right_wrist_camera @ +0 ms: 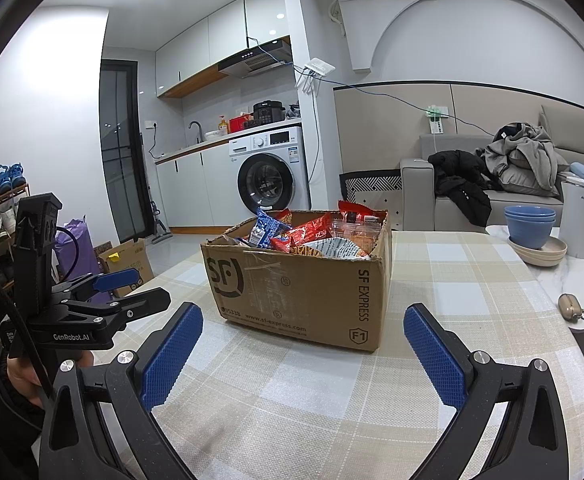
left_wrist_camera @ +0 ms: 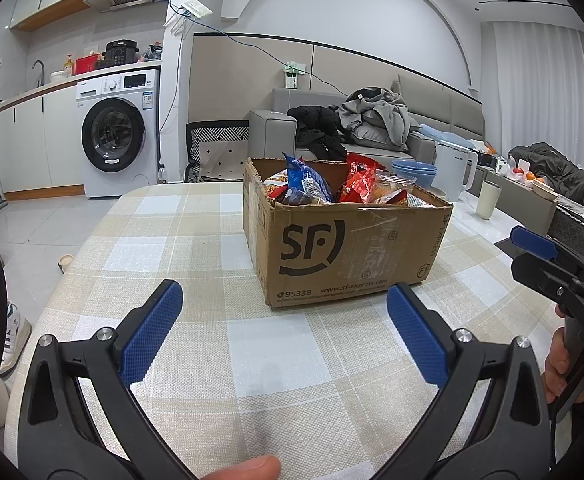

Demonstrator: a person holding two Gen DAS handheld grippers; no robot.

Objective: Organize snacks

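Table [left_wrist_camera: 220,360]: checked cloth over it, soft weave, may slide or bunch if the box is dragged.
Box [left_wrist_camera: 343,248]: cardboard, open top, torn flaps, standing on the table about mid-way across; stiff at the corners, walls likely to buckle if squeezed. Too wide for one set of tongs; better left in place.
Snacks [right_wrist_camera: 303,236]: packets heaped inside the box, up to its rim. Likely light, crinkly, slippery film, crushable contents.
Blue packet [left_wrist_camera: 305,180]: standing tallest at the box's left-hand side; take by its top seam.
Red packet [left_wrist_camera: 361,184]: just beside the blue one, toward the box's middle; same hold.
Left tongs [left_wrist_camera: 284,316]: spread wide, holding nothing, short of the box's near wall.
Right tongs [right_wrist_camera: 301,344]: spread wide, holding nothing, also short of the box.
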